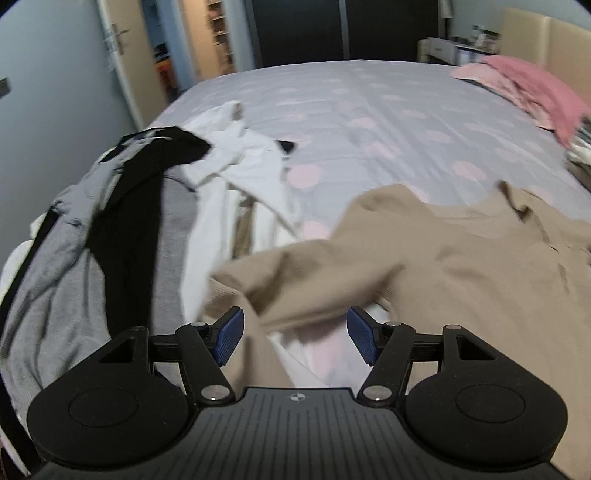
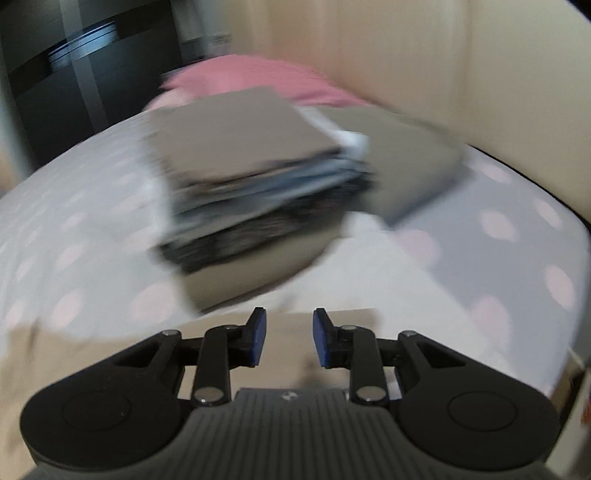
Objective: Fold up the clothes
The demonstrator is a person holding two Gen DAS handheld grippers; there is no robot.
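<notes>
A beige long-sleeved garment (image 1: 461, 266) lies spread on the bed, one sleeve running left under my left gripper (image 1: 295, 319). That gripper hovers above the sleeve with its blue pads wide apart and nothing pinched. To the left lies an unfolded heap: a white shirt (image 1: 240, 166), a black garment (image 1: 136, 206) and a grey one (image 1: 55, 280). In the blurred right wrist view, my right gripper (image 2: 290, 317) stands open with an empty gap. Beige cloth (image 2: 44, 354) lies below it. Beyond it sits a stack of folded clothes (image 2: 258, 177).
The bed cover (image 1: 369, 122) is grey with pink dots. Pink bedding (image 1: 535, 85) lies at the far right by the beige headboard (image 2: 443, 74). A door (image 1: 122, 44) and a dark wardrobe (image 1: 303, 29) stand beyond the bed.
</notes>
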